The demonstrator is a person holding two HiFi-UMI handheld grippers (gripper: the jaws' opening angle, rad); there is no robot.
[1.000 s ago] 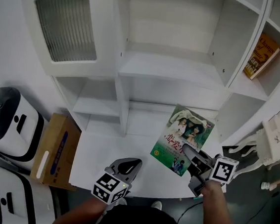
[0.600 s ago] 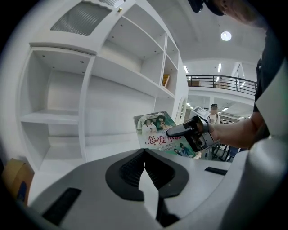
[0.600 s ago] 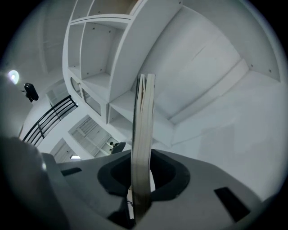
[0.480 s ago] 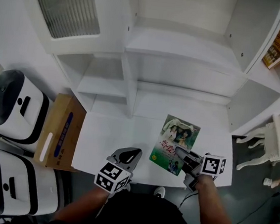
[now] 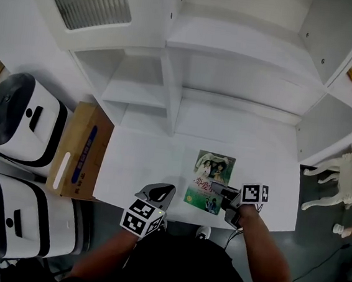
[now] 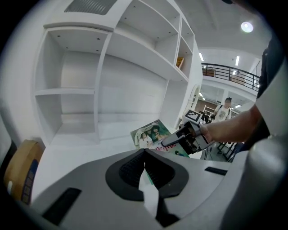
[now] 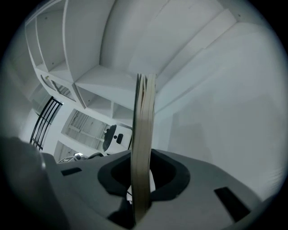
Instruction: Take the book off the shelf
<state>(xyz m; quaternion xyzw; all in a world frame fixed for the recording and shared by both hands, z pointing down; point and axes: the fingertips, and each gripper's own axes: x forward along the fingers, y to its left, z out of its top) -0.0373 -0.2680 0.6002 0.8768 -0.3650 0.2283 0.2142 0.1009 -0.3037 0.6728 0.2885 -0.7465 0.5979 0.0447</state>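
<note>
Right hand-held gripper | clamps book edge | angled downward

The left gripper and right gripper are grey shells with black ridged pads. Each carries a white cube printed with black square markers. Below the left cube the person wears black clothing, and a white shoe shows to its right.

Book gripped by right gripper before shelf.
</note>
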